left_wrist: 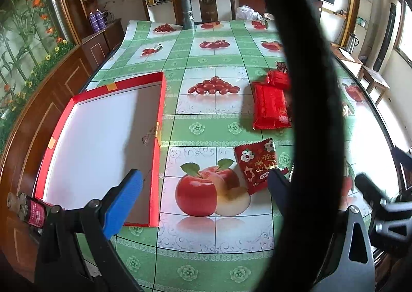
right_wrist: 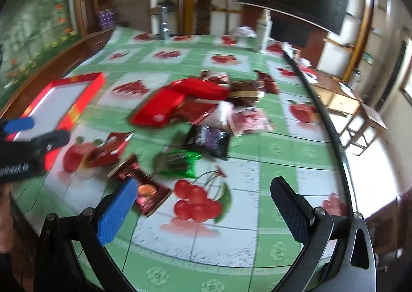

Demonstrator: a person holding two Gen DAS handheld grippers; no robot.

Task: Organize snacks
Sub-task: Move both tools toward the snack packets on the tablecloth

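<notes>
We note both the left hand-held gripper (left_wrist: 203, 189) and right hand-held gripper (right_wrist: 206, 199) gaping wide, holding nothing, above the table (right_wrist: 257, 253), snack packets (right_wrist: 206, 111) heaped mid-cloth, red box (left_wrist: 103, 137) lying left, well apart.

We see a green checked surface (left_wrist: 211, 122) with red apples and cherries on it. The box (left_wrist: 161, 122) is red outside and white inside. Our snack packs are red (left_wrist: 271, 106), green (right_wrist: 180, 161) and dark purple (right_wrist: 211, 141).
</notes>
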